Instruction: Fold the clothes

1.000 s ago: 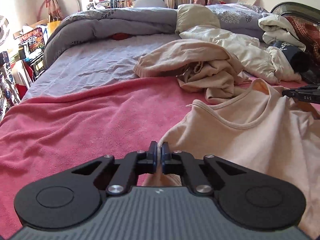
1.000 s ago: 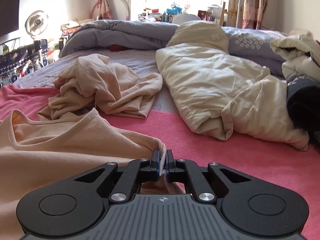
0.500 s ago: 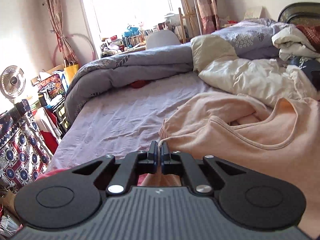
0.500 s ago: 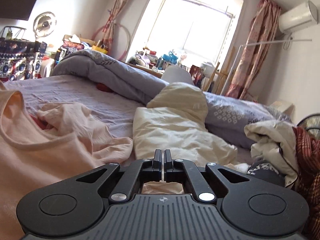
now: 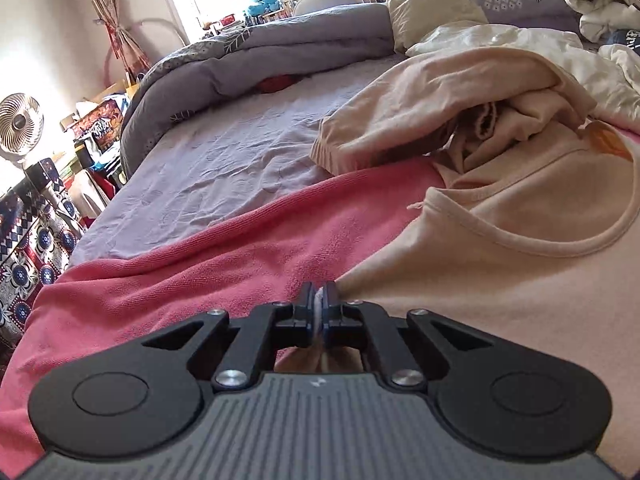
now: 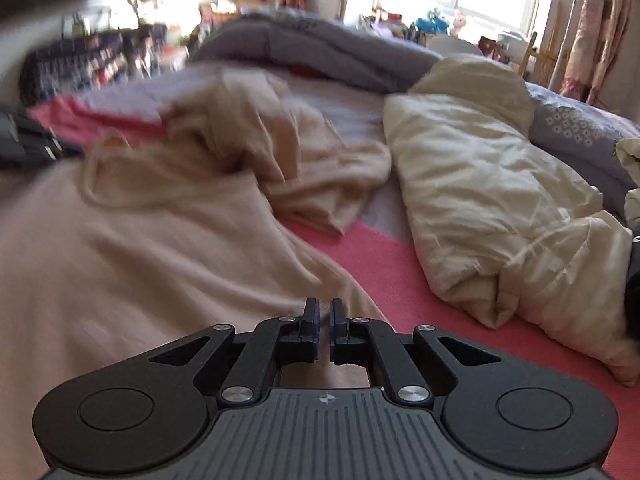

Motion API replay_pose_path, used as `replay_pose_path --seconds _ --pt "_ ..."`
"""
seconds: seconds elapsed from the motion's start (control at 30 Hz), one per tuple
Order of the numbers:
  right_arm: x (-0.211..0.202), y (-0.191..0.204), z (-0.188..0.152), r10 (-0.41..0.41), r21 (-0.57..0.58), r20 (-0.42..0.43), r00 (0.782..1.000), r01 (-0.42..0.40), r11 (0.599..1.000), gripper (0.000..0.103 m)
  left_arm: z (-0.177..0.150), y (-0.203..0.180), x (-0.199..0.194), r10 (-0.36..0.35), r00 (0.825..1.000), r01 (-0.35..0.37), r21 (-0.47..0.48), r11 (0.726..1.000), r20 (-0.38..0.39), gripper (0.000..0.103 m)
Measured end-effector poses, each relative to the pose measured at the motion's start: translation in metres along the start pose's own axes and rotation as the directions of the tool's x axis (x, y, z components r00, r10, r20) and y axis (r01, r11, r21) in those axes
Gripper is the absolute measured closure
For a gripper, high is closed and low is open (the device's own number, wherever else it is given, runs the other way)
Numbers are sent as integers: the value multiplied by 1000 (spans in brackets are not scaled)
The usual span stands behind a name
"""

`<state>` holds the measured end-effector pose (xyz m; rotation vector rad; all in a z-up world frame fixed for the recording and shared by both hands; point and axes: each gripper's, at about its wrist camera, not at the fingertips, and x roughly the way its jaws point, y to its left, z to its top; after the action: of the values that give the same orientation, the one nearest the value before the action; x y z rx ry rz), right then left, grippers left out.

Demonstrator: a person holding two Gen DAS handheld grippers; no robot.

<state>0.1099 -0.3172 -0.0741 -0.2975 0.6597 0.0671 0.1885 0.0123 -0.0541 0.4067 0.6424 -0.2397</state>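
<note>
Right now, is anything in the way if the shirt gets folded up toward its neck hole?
Yes. A crumpled beige garment lies bunched right against the collar end of the peach shirt, so a fold pushed past the collar would land on it.

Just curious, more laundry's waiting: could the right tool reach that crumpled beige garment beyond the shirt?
Probably yes: the crumpled garment lies uncovered ahead of the right tool, with only the flat shirt between them.
</note>
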Motion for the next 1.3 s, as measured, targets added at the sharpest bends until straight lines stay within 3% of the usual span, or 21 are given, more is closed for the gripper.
replay_pose_path --seconds 0.03,0.1,0.17,0.2,0.3,0.37,0.43,0.5,0.6,0.7,0.8,0.87,0.93,1.0,1.03,1.07,1.1,1.17,1.2,1.27,1.3 --pt "6 -6 0 -44 24 0 999 44 999 97 2 2 0 10 1000 -10 6 1000 -7 79" --pt "22 -17 7 -178 77 -64 982 183 980 96 10 13 3 34 999 -36 -30 999 -42 55" --pt "27 -28 14 -238 136 -116 964 252 958 95 23 32 7 86 989 -103 -149 983 -118 60" --pt "23 -32 18 -233 176 -134 963 254 951 94 29 45 9 116 978 -155 -236 959 -174 68" --pt "-11 -37 26 -157 265 -68 985 170 949 86 39 87 -1 77 979 -155 -450 879 -188 67" --pt "-44 -34 30 -155 217 5 988 150 965 59 44 102 -16 84 985 -146 -473 869 -150 66" --pt "-82 -26 30 -143 156 79 987 129 979 49 43 106 -38 133 984 -169 -408 897 -115 67" --pt "-121 -21 28 -79 138 135 988 60 989 49 34 104 -70 111 992 -123 -347 930 -54 66" --pt "-179 -6 14 42 140 204 978 -71 988 49 11 86 -132 -6 998 24 -276 961 66 65" --pt "-209 23 -5 130 136 213 968 -161 978 49 -17 56 -183 -155 978 189 -279 941 138 62" --pt "-203 57 -20 159 165 178 971 -189 968 49 -35 8 -202 -180 972 212 -230 950 153 57" --pt "-187 68 -29 184 251 149 972 -217 943 50 -45 -26 -192 -155 983 170 -174 970 97 53" --pt "-167 65 -38 167 332 92 982 -188 924 51 -59 -47 -168 -83 996 78 -139 987 -33 53" --pt "-147 48 -55 74 394 -15 997 -62 917 55 -76 -44 -163 -52 998 47 -103 994 -47 54" --pt "-144 31 -67 43 435 -24 999 -28 900 77 -85 -41 -162 -41 998 37 -87 996 -44 54" --pt "-146 14 -74 -2 478 -44 999 23 878 79 -88 -36 -164 -7 998 3 -76 997 -55 53" --pt "-148 -2 -80 -53 518 -78 996 86 851 69 -88 -29 -165 53 996 -58 -63 996 -77 45" --pt "-156 -30 -89 -198 539 -177 964 264 800 69 -89 -10 -170 113 989 -120 -83 989 -94 41" --pt "-163 -41 -95 -198 561 -182 963 267 784 69 -91 -1 -174 163 981 -173 -90 981 -104 45" --pt "-187 -59 -111 -115 656 -103 988 155 739 68 -95 16 -183 285 950 -298 -95 950 -129 50" --pt "-199 -61 -117 -81 680 -61 995 101 726 67 -98 25 -194 297 946 -312 -122 942 -128 51"
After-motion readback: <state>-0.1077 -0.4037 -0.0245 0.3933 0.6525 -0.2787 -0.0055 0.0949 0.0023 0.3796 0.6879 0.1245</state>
